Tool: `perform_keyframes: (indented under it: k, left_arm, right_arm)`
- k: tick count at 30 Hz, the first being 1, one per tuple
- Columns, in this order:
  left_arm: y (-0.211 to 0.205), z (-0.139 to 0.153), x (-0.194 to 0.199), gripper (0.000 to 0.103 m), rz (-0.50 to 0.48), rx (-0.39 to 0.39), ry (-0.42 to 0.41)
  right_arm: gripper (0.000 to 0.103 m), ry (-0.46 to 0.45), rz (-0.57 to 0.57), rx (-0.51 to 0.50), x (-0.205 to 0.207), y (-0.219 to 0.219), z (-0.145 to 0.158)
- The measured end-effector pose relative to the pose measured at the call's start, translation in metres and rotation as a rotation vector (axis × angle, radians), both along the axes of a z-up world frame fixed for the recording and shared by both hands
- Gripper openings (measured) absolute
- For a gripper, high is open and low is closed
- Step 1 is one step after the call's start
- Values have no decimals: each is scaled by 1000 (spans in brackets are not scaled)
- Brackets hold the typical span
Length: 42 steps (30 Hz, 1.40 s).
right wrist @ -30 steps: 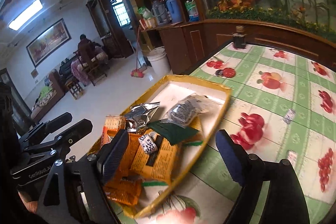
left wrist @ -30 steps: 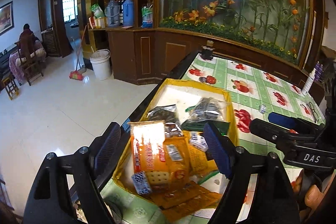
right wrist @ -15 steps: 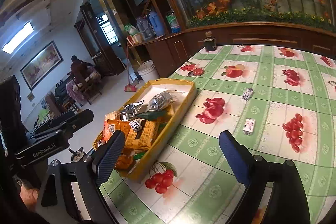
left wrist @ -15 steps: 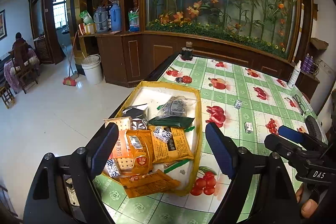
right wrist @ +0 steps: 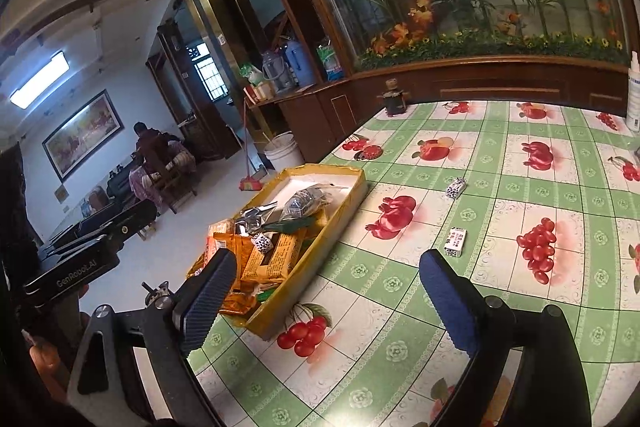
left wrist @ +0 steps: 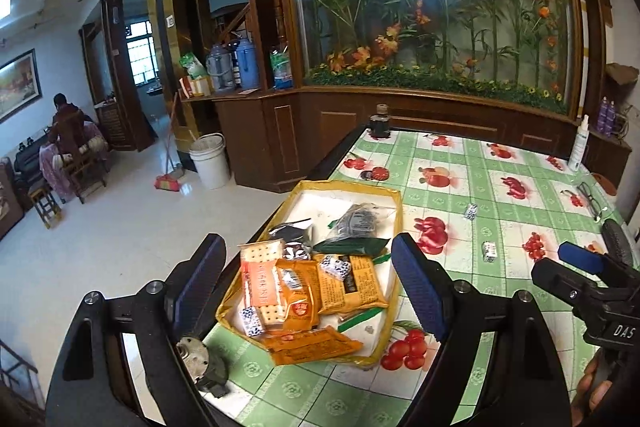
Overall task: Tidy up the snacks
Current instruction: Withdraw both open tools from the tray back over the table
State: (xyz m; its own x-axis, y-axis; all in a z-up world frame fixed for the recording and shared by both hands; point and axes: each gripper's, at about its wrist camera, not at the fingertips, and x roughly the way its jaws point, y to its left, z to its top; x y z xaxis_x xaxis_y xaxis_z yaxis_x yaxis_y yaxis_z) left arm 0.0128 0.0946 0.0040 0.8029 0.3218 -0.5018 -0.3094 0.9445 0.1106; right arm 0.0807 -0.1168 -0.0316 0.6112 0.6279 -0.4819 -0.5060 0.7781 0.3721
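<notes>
While the fruit-print table (left wrist: 500, 163) carries a yellow tray (left wrist: 394, 211) at its left edge, orange cracker packets (left wrist: 280, 287) and foil bags (left wrist: 294, 231) lie piled inside it. Two small wrapped candies (right wrist: 456, 243) lie apart on the cloth. Left gripper (left wrist: 310, 287) and right gripper (right wrist: 332, 303) stand wide, nothing between their pads.

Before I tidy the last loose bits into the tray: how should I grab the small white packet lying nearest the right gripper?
The small white packet lies flat on the tablecloth, clear of the yellow tray. Come from above and pinch across its two long edges at mid-length; it is low and narrow, so a sideways approach would probably just push it along.
</notes>
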Motion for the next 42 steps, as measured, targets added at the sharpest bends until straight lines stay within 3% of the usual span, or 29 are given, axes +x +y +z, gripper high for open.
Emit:
perform_keyframes:
  k: [7, 12, 21, 29, 38, 42]
  left_arm:
    - [5, 0, -17, 86, -5, -17, -36]
    - [8, 4, -30, 86, -34, -46, -74]
    - [21, 2, -47, 86, -4, -57, -94]
    - [28, -1, -49, 86, 56, -35, -89]
    - [23, -8, -48, 86, 64, -9, -79]
    - [26, -9, -48, 86, 41, -52, -66]
  right_arm:
    - [94, -16, 48, -16, -6, 13, 0]
    - [94, -45, 160, -23, -13, 32, 2]
    - [95, -106, 361, -77, -12, 72, 9]
    - [95, -106, 397, -106, -8, 89, 8]
    - [95, -75, 399, -219, -2, 102, -5]
    - [95, -71, 407, -232, -2, 106, -7]
